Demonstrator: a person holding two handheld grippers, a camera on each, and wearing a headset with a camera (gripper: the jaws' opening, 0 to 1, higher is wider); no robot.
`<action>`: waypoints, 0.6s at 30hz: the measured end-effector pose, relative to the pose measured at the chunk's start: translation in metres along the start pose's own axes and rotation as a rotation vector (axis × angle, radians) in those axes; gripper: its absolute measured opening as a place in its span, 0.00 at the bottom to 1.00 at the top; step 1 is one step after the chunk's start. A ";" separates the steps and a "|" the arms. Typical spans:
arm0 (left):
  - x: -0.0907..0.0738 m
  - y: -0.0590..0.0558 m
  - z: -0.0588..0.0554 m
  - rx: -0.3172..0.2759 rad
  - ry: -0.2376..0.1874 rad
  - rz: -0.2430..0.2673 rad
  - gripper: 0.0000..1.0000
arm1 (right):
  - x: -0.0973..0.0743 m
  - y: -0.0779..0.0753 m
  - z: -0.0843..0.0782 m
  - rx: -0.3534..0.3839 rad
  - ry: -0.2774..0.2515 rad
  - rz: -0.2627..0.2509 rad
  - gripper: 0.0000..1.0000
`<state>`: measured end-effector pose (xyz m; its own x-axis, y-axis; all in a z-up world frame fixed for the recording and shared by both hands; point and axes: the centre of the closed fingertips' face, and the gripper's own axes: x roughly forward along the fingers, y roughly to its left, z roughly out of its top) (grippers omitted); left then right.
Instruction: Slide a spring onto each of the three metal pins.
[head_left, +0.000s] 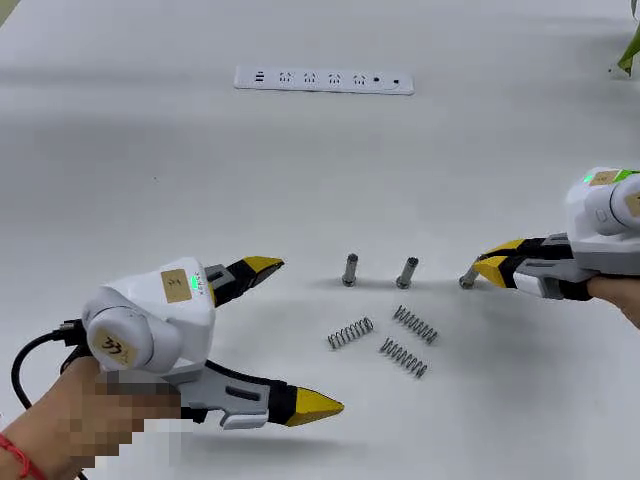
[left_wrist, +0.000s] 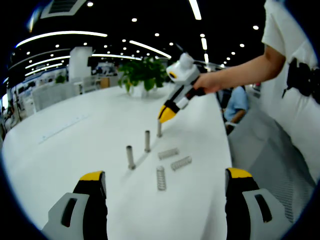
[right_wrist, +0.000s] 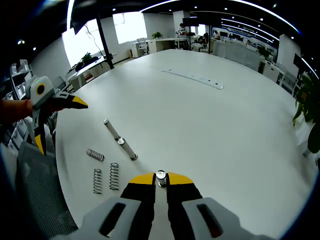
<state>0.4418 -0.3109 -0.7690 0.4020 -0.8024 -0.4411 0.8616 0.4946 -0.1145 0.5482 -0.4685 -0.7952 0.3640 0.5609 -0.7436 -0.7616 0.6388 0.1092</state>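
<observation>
On the white table (head_left: 150, 170) three metal pins stand upright in one row. The right gripper (head_left: 487, 268) has its jaws brought together on the upper end of the right-hand pin (head_left: 467, 279). In the right gripper view the round head of this pin sits exactly between the two yellow tips, with almost no gap left. The middle pin (head_left: 407, 271) and the left-hand pin (head_left: 350, 268) stand free, near each other, and nothing touches them. The three springs lie flat on the table, a little nearer to the person than the pins. The first spring (head_left: 350, 333) lies in front of the left-hand pin, the second spring (head_left: 415, 324) in front of the middle pin, and the third spring (head_left: 403, 357) just beside the second (close to it, but apart). All three pins are bare. The left gripper (head_left: 290, 335) is at the left of the pins and springs, with its jaws spread wide and nothing between them. The first spring is the nearest thing to its tips, just ahead of them, and the pins are farther on. In the left gripper view the springs and pins lie ahead, in the wide gap between its two tips, with the right gripper behind them at the last pin. A white power strip (head_left: 323, 80) lies at the far side of the table, well apart from the pins.
</observation>
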 end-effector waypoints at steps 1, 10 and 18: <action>0.000 0.000 0.000 0.000 0.000 0.000 1.00 | 0.000 0.000 0.000 -0.001 0.001 0.000 0.10; 0.001 0.000 0.000 -0.002 -0.003 -0.002 1.00 | 0.002 -0.003 -0.001 -0.005 0.004 0.005 0.10; 0.001 -0.001 0.000 -0.004 -0.003 -0.002 1.00 | 0.002 0.001 -0.002 -0.009 0.007 0.009 0.10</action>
<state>0.4408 -0.3122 -0.7691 0.4008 -0.8046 -0.4383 0.8613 0.4939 -0.1191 0.5474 -0.4678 -0.7975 0.3533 0.5630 -0.7471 -0.7696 0.6289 0.1100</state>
